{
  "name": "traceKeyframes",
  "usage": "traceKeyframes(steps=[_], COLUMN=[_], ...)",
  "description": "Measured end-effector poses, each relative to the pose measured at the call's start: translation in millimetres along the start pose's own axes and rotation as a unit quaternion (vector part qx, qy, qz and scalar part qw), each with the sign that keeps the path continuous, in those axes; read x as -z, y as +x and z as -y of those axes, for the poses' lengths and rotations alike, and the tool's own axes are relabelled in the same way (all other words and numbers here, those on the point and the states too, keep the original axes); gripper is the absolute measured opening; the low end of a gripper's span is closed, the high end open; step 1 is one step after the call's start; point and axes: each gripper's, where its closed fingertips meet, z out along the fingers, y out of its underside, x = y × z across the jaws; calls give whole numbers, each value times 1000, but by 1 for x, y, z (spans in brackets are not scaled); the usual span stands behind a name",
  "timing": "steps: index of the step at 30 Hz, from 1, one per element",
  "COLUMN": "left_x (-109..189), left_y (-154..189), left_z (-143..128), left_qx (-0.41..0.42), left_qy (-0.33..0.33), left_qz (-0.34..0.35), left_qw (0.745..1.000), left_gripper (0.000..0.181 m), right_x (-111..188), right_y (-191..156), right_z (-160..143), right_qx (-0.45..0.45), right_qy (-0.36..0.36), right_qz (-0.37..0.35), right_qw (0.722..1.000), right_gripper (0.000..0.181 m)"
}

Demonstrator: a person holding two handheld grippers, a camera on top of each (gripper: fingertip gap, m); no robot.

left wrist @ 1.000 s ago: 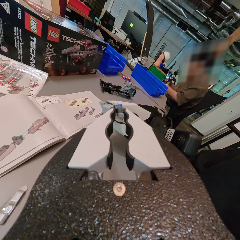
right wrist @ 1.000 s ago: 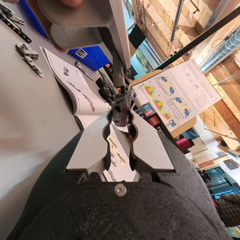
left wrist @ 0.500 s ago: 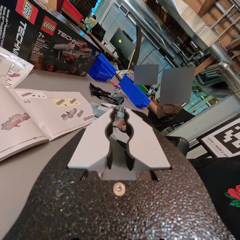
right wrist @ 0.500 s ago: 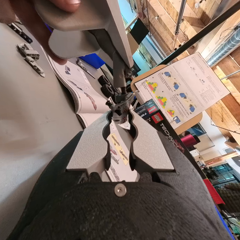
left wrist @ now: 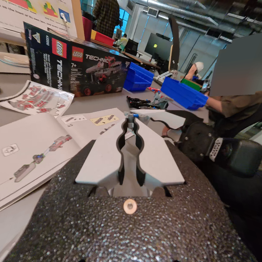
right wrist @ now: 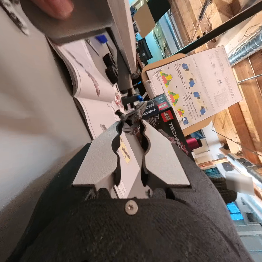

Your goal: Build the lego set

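Observation:
My left gripper is shut on a small grey lego piece with a blue pin, held above the open instruction booklet. My right gripper is shut on a grey stickered lego sub-assembly. In the right wrist view the left gripper's fingers come down from above, and the small piece sits just over the sub-assembly, touching or nearly so. In the left wrist view the right gripper's grey fingers reach in from the right and meet my fingertips.
The black lego box stands behind the booklet, with a sticker sheet to its left. A partly built black chassis and two blue bins lie farther back. A seated person is at the right. Black tyres lie beyond the booklet. Left tips to right tips: about 6 cm.
Both grippers have swung while staying shut on their parts. The left gripper's small piece now stands slightly above the sub-assembly instead of pressed against it.

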Motion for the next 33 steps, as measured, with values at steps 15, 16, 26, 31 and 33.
traceKeyframes(steps=[15,16,26,31,33], left_x=[18,18,13,13,13], left_y=[44,46,49,47,46], left_z=[43,44,34,33,33], left_qx=[2,3,-12,-24,-38], left_qy=[100,103,86,105,111], left_qz=[-50,-52,-36,-11,-2], left_qw=[994,993,996,994,993], left_gripper=[5,5,5,5,5], right_x=[22,22,22,17,16], right_y=[40,41,51,47,44], right_z=[39,40,34,31,32], right_qx=[25,22,-8,13,21], right_qy=[76,76,49,26,22], right_qz=[-156,-160,-189,-182,-180], right_qw=[984,984,981,983,983], right_gripper=[24,24,23,23,23])
